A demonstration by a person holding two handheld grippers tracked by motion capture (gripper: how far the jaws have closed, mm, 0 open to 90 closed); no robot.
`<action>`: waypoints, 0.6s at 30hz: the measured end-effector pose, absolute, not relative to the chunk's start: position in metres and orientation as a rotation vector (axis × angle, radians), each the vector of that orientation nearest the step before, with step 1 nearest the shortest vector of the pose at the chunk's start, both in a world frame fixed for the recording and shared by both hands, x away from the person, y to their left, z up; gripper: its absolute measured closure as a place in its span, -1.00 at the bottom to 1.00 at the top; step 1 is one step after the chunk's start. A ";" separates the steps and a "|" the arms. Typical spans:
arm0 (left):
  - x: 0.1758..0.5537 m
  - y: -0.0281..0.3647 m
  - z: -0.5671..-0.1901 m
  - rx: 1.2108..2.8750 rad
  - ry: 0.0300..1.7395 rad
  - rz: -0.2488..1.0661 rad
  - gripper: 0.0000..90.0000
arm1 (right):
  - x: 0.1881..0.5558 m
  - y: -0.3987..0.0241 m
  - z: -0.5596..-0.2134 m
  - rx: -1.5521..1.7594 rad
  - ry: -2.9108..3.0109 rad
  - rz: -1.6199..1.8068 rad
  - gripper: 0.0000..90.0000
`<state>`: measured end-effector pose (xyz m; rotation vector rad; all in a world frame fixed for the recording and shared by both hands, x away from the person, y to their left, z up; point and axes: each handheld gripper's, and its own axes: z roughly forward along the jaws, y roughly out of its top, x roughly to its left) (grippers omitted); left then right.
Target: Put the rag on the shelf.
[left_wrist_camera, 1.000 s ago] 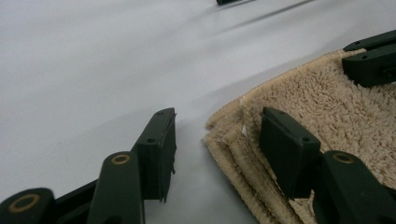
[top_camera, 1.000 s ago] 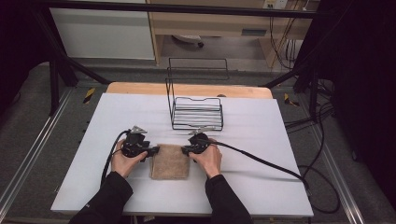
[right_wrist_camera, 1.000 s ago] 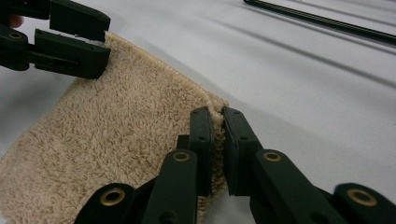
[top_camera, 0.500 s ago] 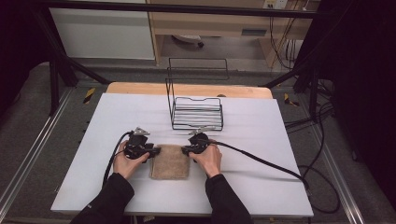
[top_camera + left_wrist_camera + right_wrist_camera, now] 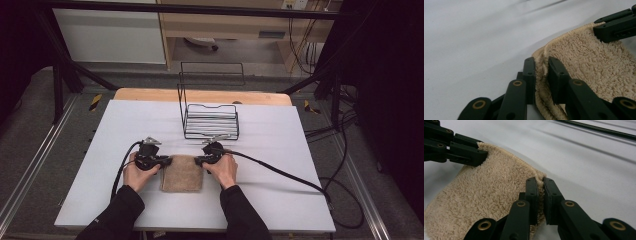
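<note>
A folded beige towel lies on the white table near its front edge. My left gripper is shut on the towel's far left corner, the fluffy cloth pinched between its two black jaws. My right gripper is shut on the far right corner, with the towel spreading to the left of its jaws. Each gripper view also shows the other gripper's jaws at the opposite corner.
A black wire basket stands just behind the grippers at the table's middle. Cables trail from both grippers, the right one running across the table to the right. The wooden table edge lies at the back.
</note>
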<state>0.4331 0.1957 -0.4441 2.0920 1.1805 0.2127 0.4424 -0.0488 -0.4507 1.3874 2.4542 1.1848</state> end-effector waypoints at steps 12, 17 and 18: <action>0.430 0.194 -0.444 2.084 1.182 0.227 0.80 | 0.441 -0.049 -0.449 1.407 2.426 1.198 0.92; 0.429 0.195 -0.441 2.068 1.177 0.236 0.81 | 0.438 -0.051 -0.444 1.397 2.410 1.226 0.93; 0.429 0.195 -0.441 2.061 1.174 0.239 0.81 | 0.438 -0.051 -0.443 1.400 2.407 1.231 0.93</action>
